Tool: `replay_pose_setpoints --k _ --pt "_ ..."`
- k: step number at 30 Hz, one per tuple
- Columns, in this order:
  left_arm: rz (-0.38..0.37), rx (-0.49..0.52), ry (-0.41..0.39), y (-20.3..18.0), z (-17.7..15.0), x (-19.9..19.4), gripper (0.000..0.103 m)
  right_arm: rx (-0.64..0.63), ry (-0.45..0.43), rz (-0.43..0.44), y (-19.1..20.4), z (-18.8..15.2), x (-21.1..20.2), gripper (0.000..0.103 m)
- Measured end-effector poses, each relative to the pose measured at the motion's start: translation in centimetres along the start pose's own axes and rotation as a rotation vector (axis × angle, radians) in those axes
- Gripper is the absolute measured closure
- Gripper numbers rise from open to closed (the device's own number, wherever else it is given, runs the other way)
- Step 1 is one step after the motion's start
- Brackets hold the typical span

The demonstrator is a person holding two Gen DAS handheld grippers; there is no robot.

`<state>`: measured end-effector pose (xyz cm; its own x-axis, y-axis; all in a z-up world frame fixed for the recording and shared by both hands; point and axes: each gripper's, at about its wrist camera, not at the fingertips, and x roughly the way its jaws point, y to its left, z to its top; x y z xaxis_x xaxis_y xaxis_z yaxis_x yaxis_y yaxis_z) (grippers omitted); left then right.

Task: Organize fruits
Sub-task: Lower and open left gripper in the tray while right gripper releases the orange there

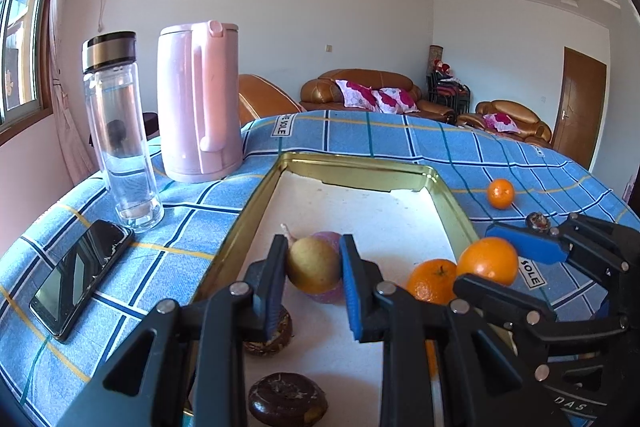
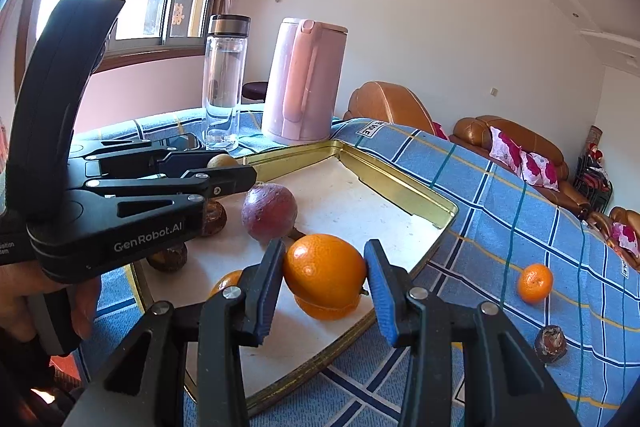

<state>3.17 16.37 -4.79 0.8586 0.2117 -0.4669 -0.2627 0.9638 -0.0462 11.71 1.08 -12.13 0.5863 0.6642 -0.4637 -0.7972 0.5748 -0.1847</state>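
Gripping a pear (image 1: 313, 264) at lower centre, the left gripper (image 1: 314, 267) is pinching it over the tray (image 1: 256, 195); the right gripper (image 2: 325, 277) is clamping an orange (image 2: 324, 275) at the tray's near edge, risking it rolling off if released.

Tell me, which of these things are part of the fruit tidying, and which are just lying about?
Part of the job: gold tray; pear in the left gripper; orange in the right gripper; purple fruit; small orange on the cloth.

Lying about: phone; glass bottle; pink kettle.
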Motion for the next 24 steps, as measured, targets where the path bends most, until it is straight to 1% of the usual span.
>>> replay_pose_setpoints --k 8,18,21,22,23,24 --pt "0.008 -0.003 0.031 0.5 -0.2 0.6 0.076 -0.035 0.036 0.018 0.9 0.1 0.9 0.06" --pt "0.018 -0.015 0.038 1.3 -0.5 0.6 0.076 -0.083 0.051 0.042 2.4 0.3 1.4 0.06" --pt "0.029 -0.028 0.025 1.7 -0.4 0.1 0.075 -0.096 0.055 0.062 2.8 0.3 1.4 0.06" --pt "0.034 -0.028 0.019 1.8 -0.3 -0.1 0.07 -0.102 0.055 0.067 3.0 0.3 1.4 0.059" --pt "0.039 -0.03 0.013 1.8 -0.2 -0.3 0.066 -0.108 0.051 0.065 3.1 0.3 1.3 0.057" --pt "0.046 -0.035 0.003 1.9 -0.1 -0.6 0.052 -0.112 0.043 0.055 3.1 0.3 1.1 0.051"
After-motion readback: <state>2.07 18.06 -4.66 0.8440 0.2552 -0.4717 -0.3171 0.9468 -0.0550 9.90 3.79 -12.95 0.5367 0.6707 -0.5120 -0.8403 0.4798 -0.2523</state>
